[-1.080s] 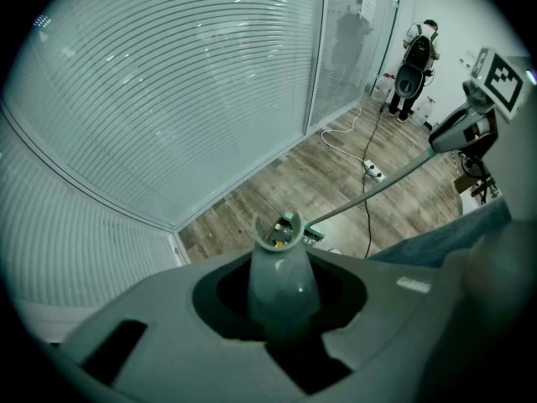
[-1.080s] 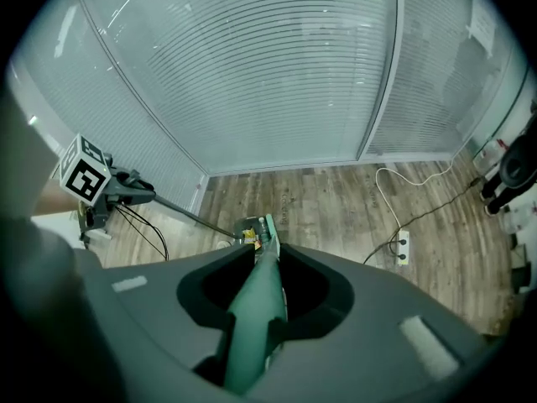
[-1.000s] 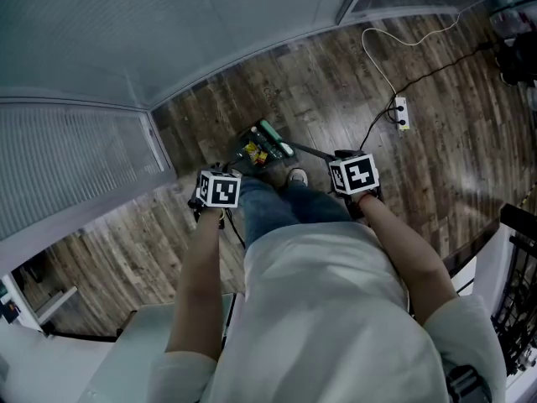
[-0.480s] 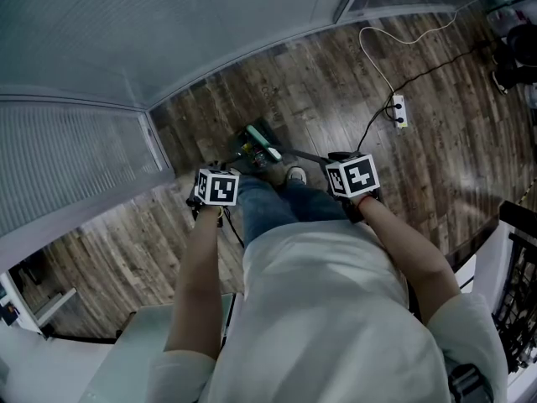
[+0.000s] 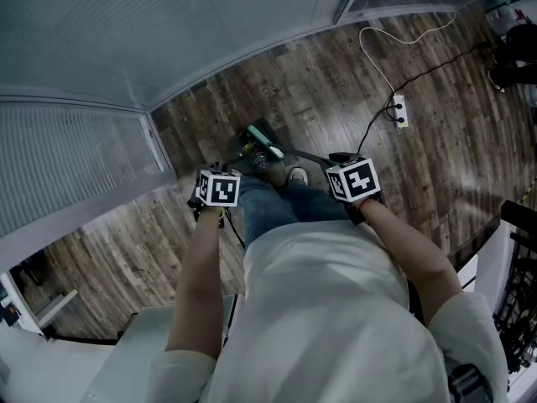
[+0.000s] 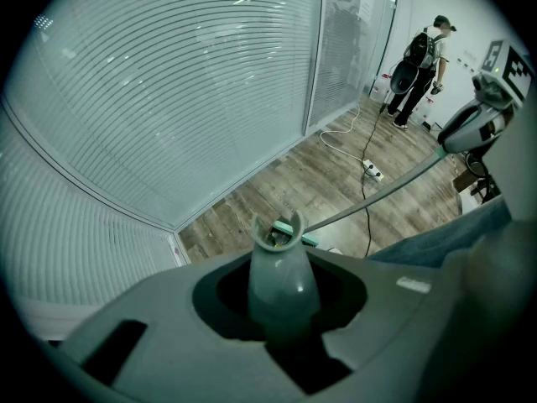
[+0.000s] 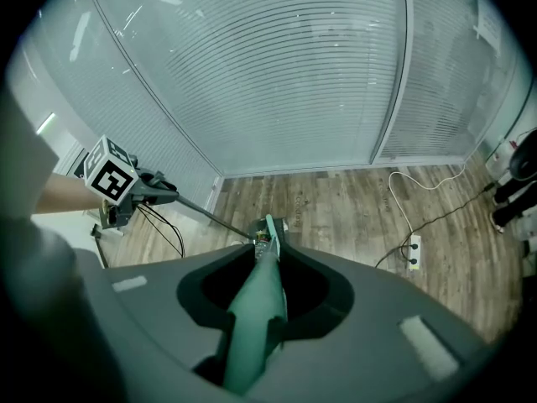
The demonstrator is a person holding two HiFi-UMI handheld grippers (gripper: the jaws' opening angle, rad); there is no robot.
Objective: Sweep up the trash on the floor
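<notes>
Left gripper view: left gripper (image 6: 282, 313) clamps a smooth grey dustpan handle (image 6: 281, 267); right gripper (image 7: 252, 330) clamps a tapered green broomstick (image 7: 258, 296), dustpan (image 5: 249, 144) far below.

floor (image 5: 336, 82): wood-look planks, visible grain, soft sheen, light glare patch at right of frame
partition walls (image 5: 126, 32): glass-like, finely ribbed, pale, dull
dustpan handle (image 6: 281, 267): grey plastic, smooth, small gloss spot
broom handle (image 7: 267, 267): green plastic, smooth, satin
left gripper (image 6: 284, 309) shell: grey plastic, matt
right gripper (image 7: 260, 309) shell: same grey matt plastic
jeans (image 5: 268, 208): denim cloth, matt
shirt (image 5: 327, 309): white cloth, matt, soft folds
power strip (image 5: 401, 112): white plastic
cable (image 5: 382, 65): white, smooth sheath
</notes>
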